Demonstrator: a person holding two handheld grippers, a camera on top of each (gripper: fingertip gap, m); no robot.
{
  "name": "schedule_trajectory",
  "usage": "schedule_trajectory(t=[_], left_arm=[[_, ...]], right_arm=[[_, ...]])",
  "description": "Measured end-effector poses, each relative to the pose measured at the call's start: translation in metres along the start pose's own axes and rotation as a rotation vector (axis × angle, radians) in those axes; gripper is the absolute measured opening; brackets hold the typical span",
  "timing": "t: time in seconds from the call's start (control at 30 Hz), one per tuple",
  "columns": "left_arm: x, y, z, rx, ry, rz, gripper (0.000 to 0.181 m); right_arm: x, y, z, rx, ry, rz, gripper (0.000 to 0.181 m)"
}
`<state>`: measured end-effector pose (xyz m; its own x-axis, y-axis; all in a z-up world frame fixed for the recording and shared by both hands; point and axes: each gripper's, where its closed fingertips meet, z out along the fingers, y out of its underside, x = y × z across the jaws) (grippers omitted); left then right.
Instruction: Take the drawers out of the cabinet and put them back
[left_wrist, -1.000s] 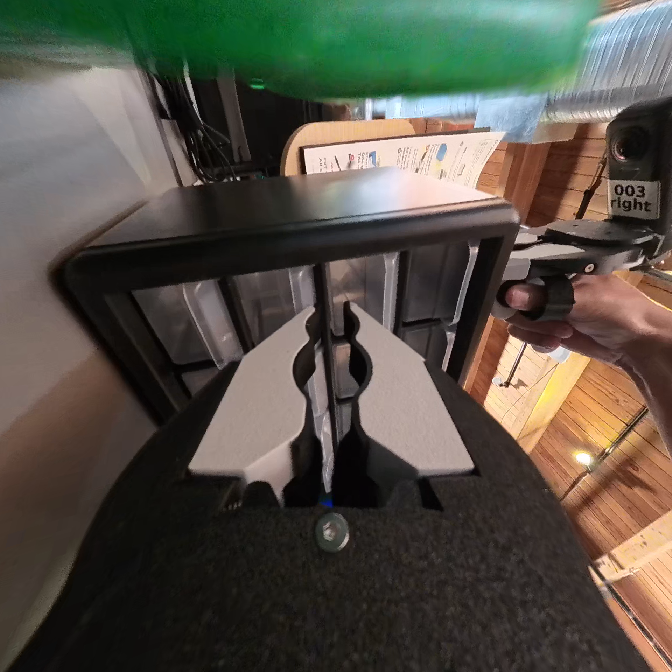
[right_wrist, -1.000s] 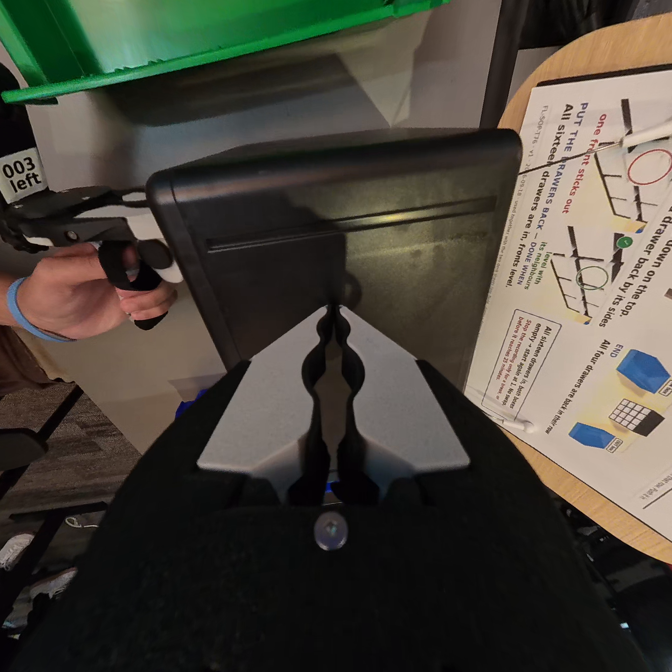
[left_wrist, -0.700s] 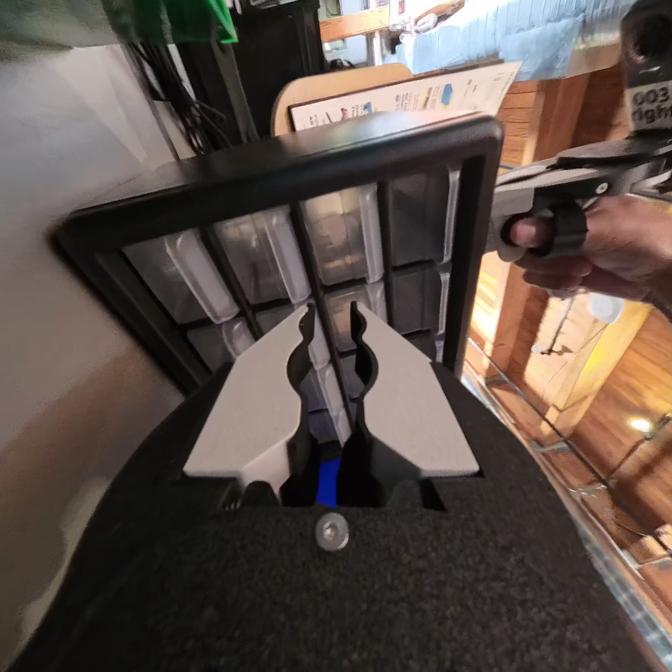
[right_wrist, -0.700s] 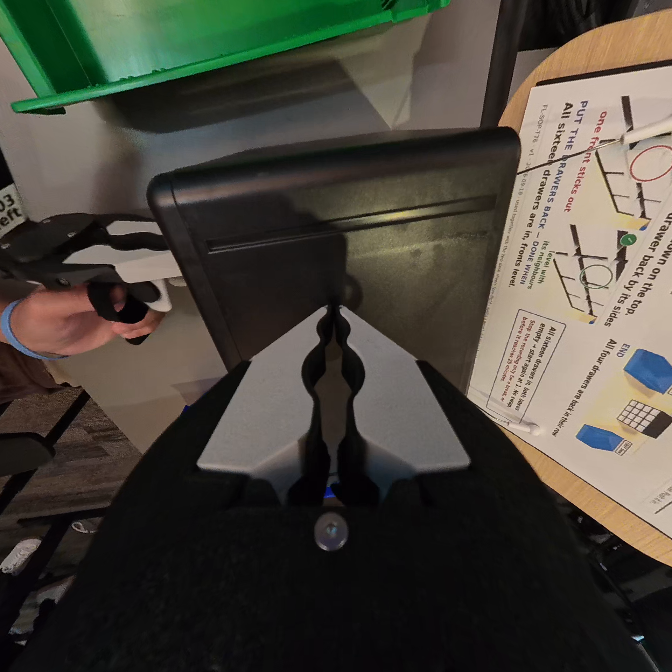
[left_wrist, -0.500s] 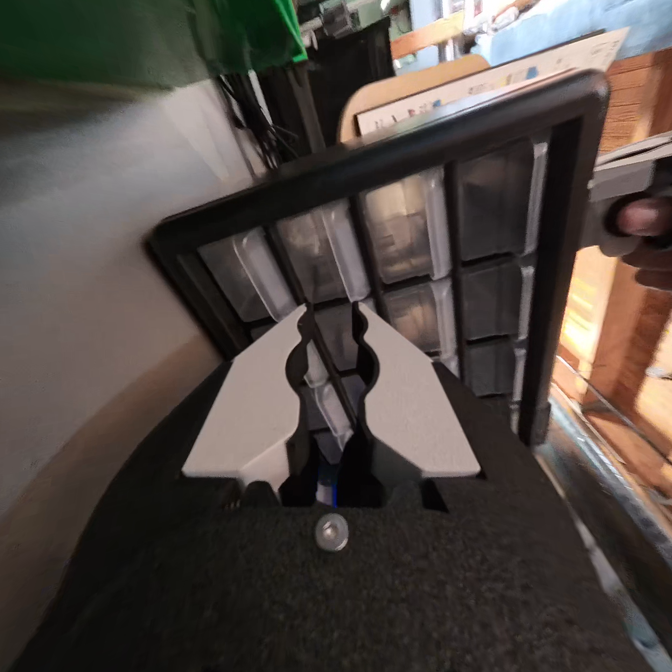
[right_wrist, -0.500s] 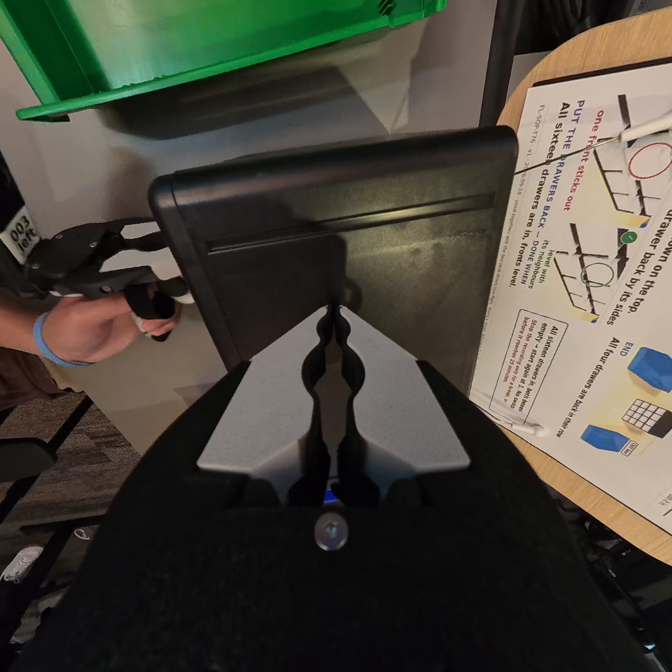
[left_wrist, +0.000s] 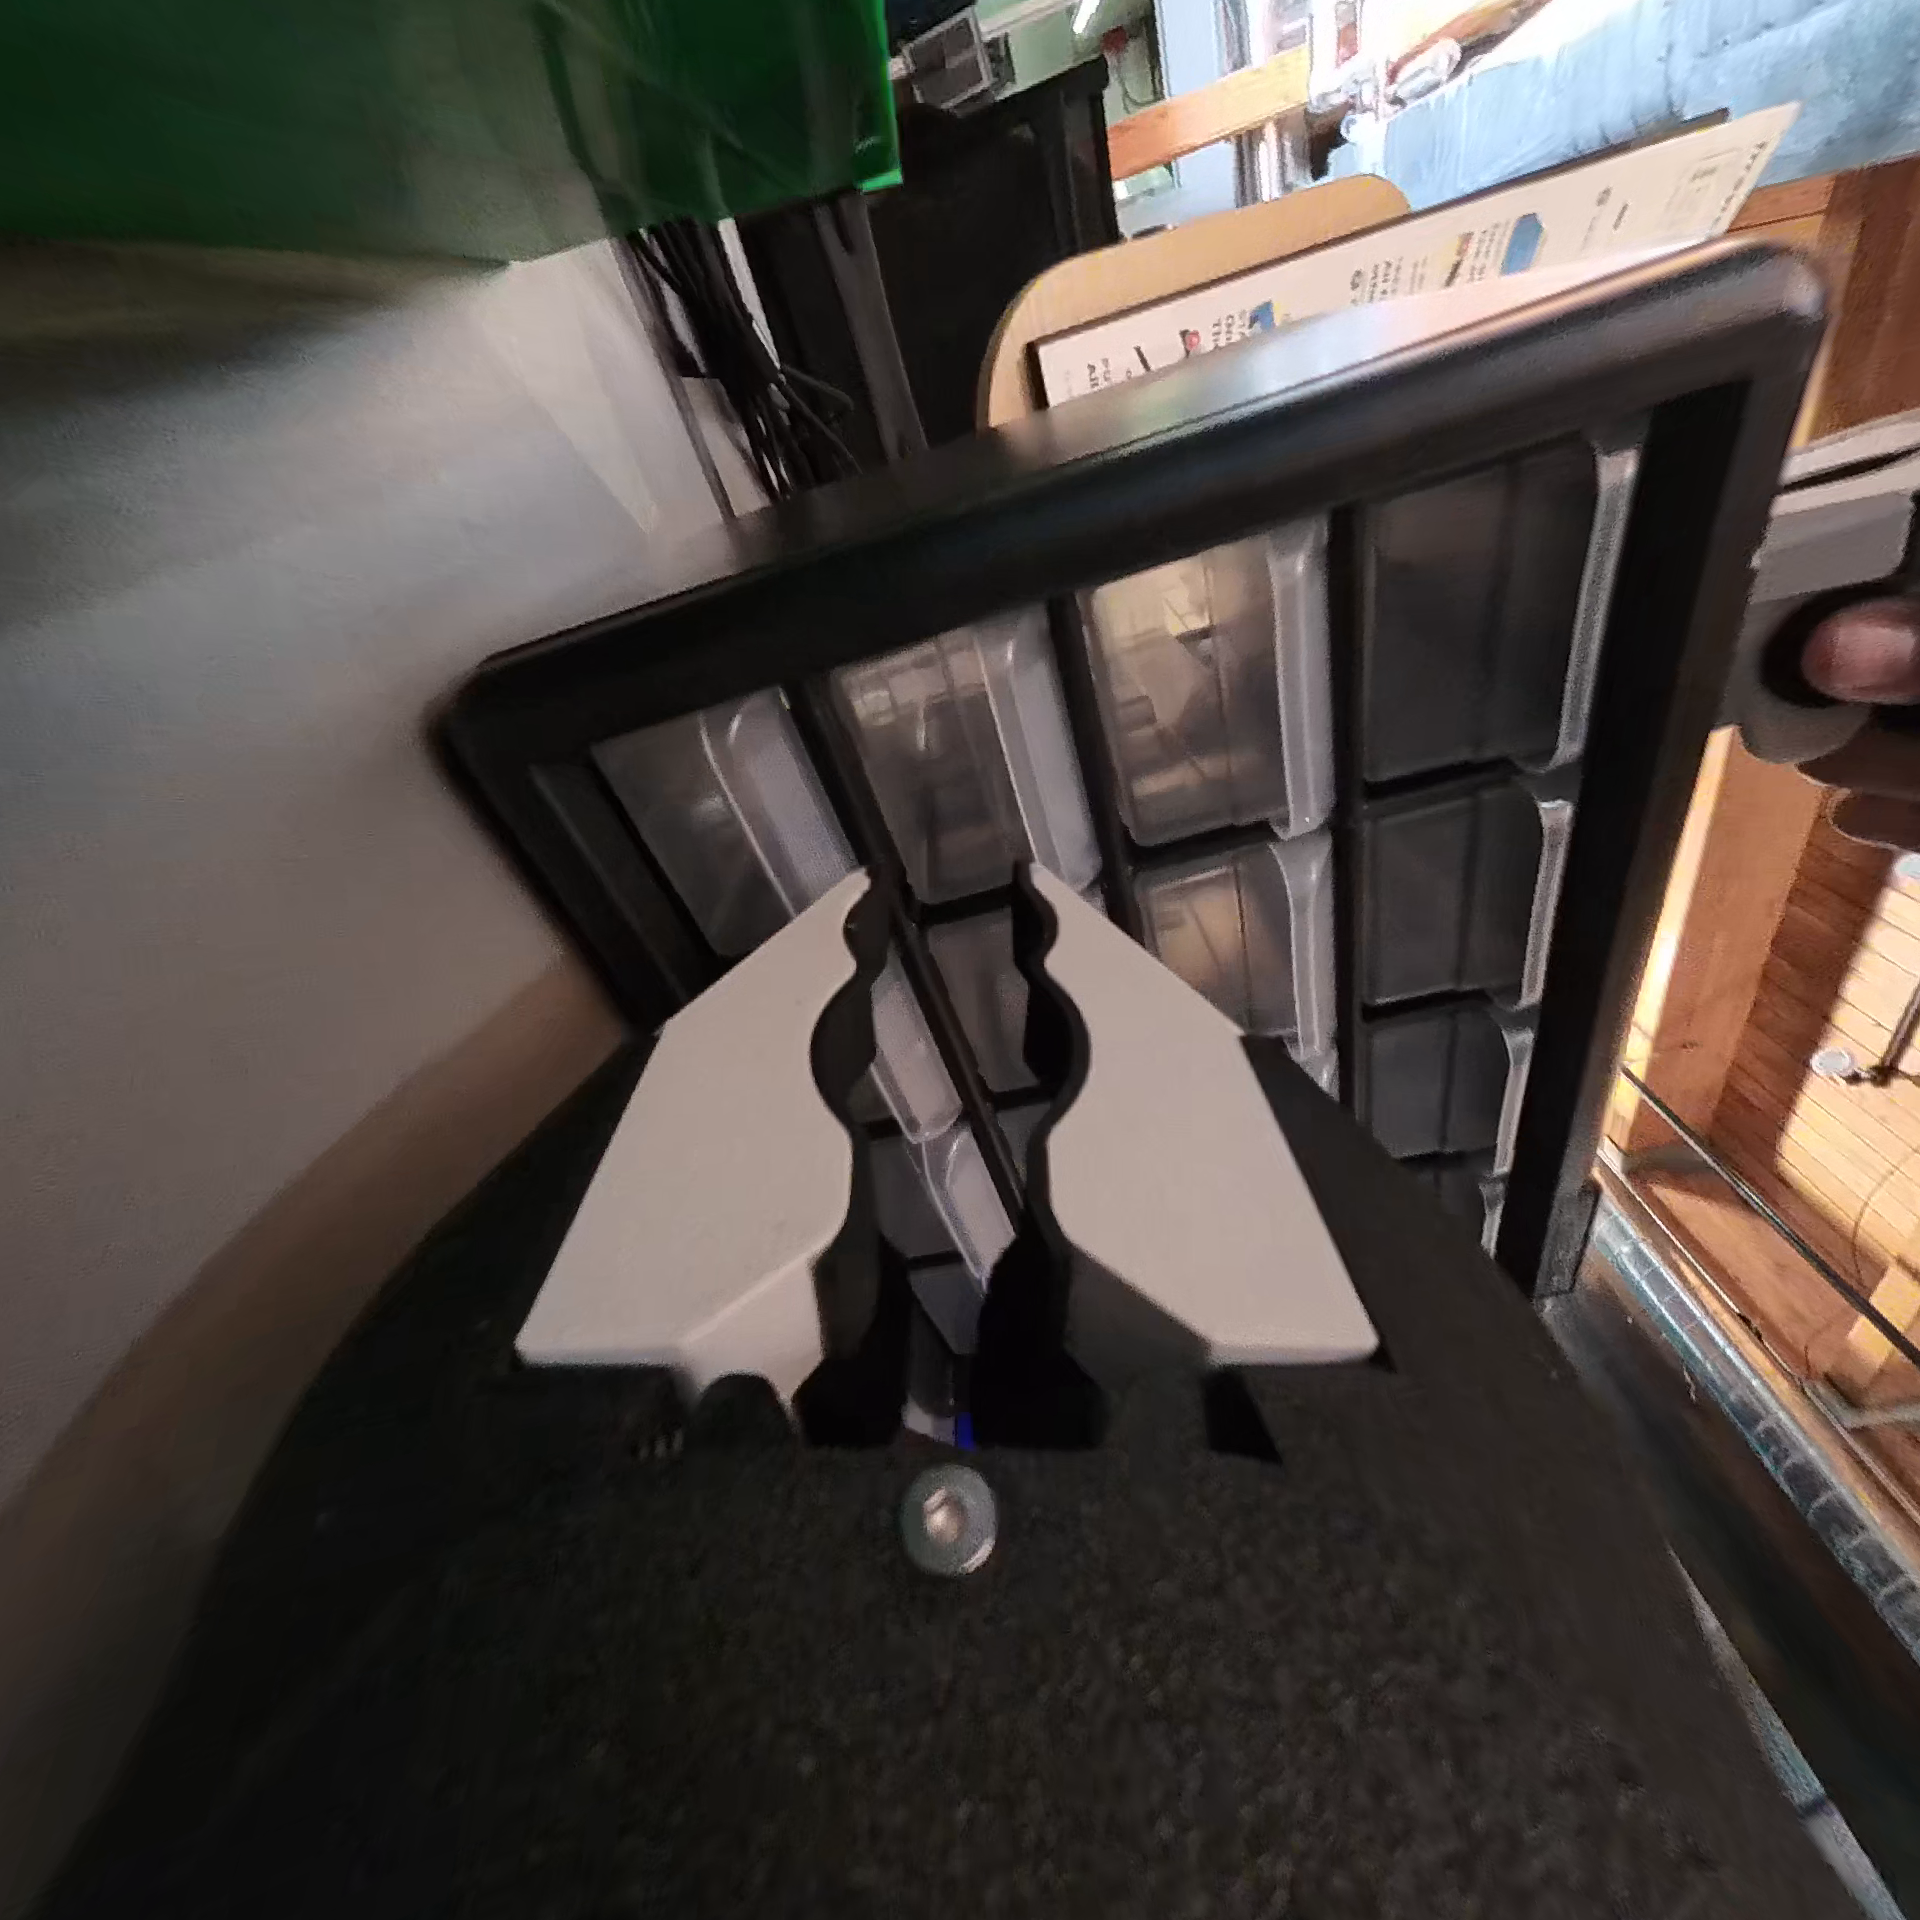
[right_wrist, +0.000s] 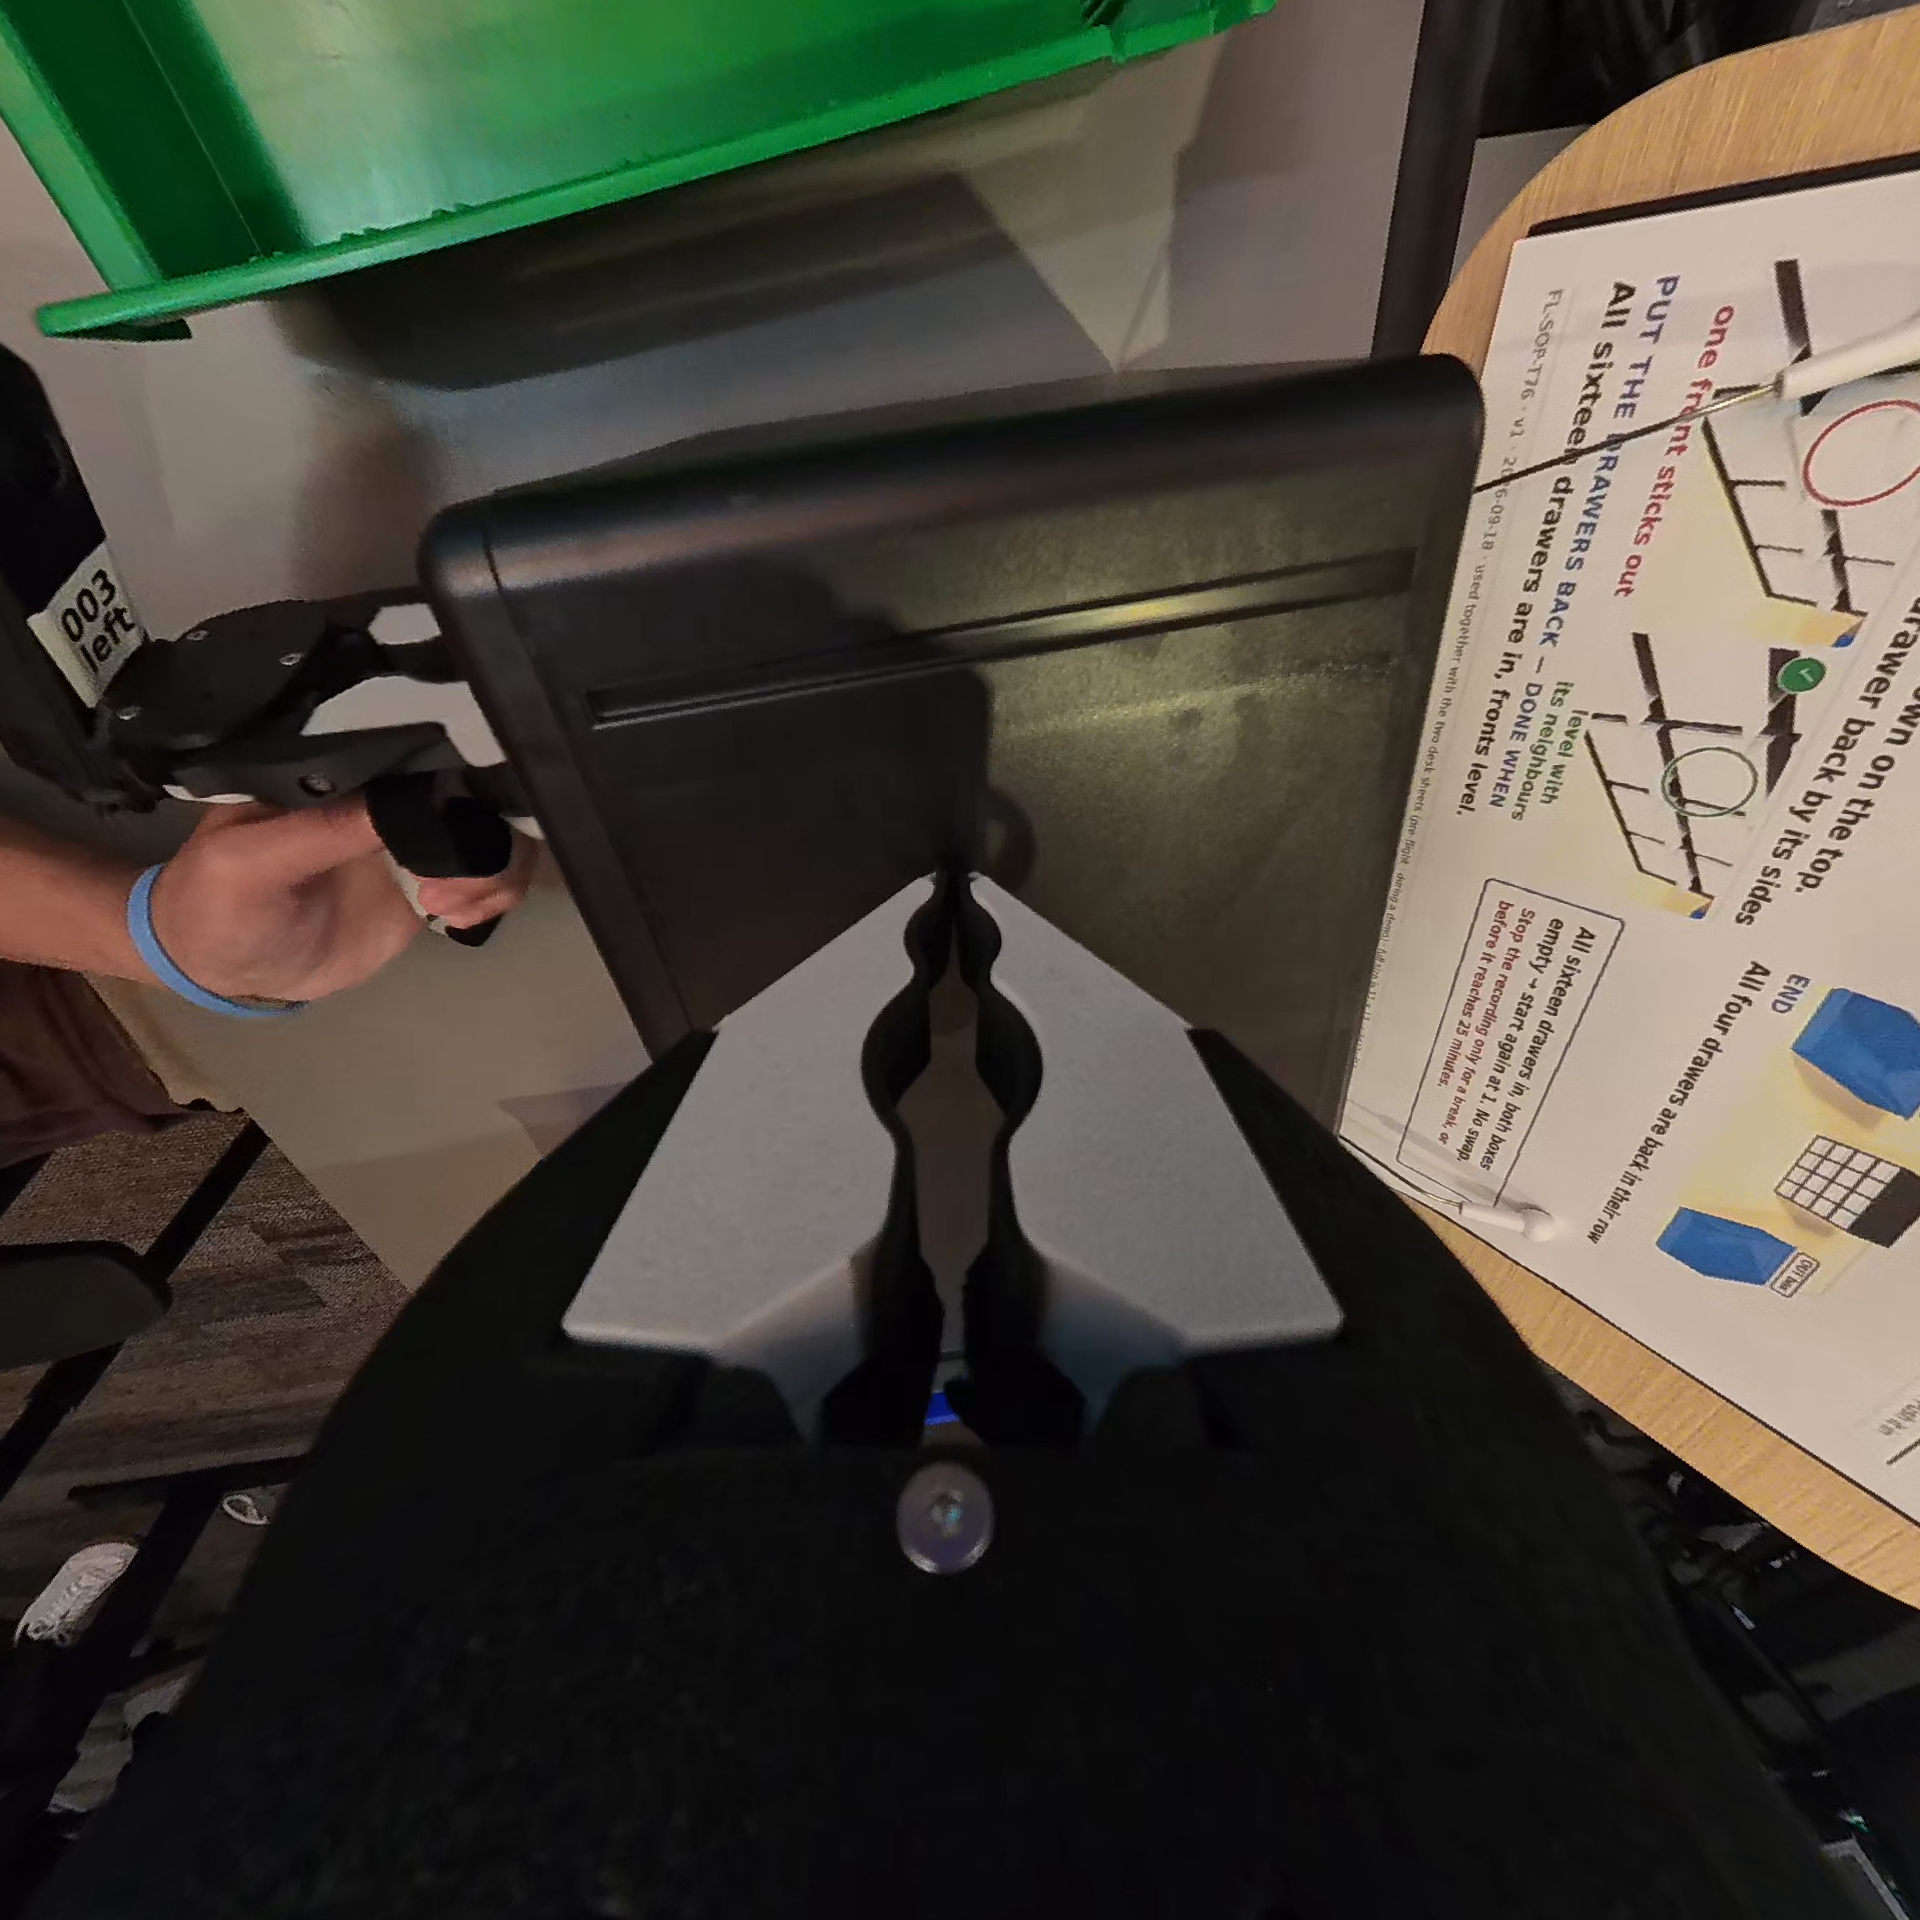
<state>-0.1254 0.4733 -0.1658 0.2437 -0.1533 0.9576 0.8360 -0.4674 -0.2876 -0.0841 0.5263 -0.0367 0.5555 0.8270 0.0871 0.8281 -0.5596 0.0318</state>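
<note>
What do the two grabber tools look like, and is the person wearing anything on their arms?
Each gripper has two pale grey wedge-shaped fingers with wavy black inner edges, set in a fuzzy black body with one silver screw: the left gripper and the right gripper match. Seen from outside, the left has a black frame, trigger loop and white tag. A blue wristband circles the left hand's wrist.

1. Black plastic cabinet (left_wrist: 1226, 509): rounded frame, front grid of compartments, seen tilted in the left wrist view.
2. Plain dark panel of the cabinet (right_wrist: 1091, 665), crossed by one long groove, in the right wrist view.
3. Clear plastic drawers (left_wrist: 1205, 686): seated in their compartments, fronts roughly level, several rows and columns visible.
</note>
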Motion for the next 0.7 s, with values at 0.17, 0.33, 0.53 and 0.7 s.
schedule_trajectory(t=[0.17,0.33,0.53,0.7], left_arm=[[0.004,-0.006,-0.004,0.025,0.032,-0.011,0.026],[0.009,-0.013,0.003,0.044,0.057,-0.057,0.026],[0.016,-0.019,0.009,0.037,0.078,-0.085,0.02],[0.018,-0.018,0.001,0.006,0.106,-0.076,0.008]], right_arm=[[0.0,0.0,0.0,0.003,-0.002,0.004,0.0],[0.0,0.0,0.0,0.002,0.007,0.003,0.0],[0.0,0.0,0.0,0.001,0.004,0.003,0.0],[0.0,0.0,0.0,0.003,0.0,0.003,0.0]])
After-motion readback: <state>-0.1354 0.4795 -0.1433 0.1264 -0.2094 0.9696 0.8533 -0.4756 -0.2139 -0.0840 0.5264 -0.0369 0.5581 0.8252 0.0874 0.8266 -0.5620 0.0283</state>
